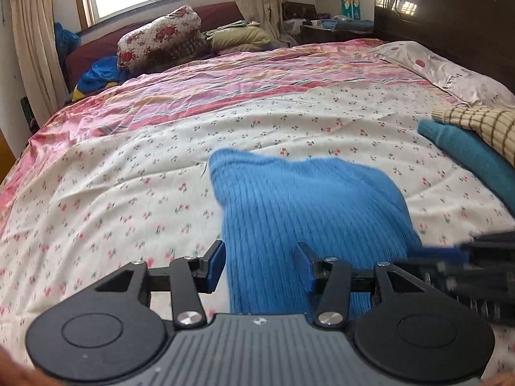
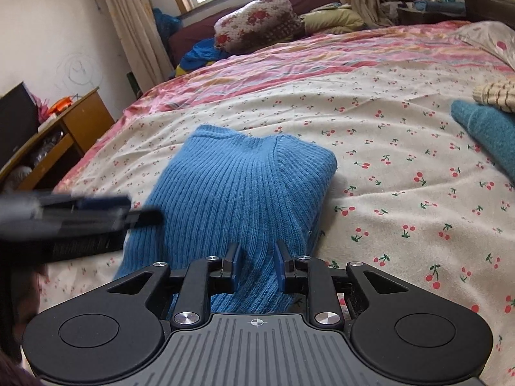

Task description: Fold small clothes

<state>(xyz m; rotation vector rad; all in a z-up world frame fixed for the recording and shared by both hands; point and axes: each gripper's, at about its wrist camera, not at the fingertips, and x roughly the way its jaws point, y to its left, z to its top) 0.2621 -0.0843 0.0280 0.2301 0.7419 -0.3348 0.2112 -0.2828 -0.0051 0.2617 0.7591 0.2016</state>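
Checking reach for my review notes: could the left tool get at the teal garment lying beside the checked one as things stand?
Probably not directly: the teal garment lies off to the right, with the blue sweater and the right tool between it and the left tool.

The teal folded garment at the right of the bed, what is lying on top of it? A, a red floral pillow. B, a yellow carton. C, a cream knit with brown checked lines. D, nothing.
C: a cream knit with brown checked lines overlaps the far end of the teal folded garment on the cherry-print bedsheet.
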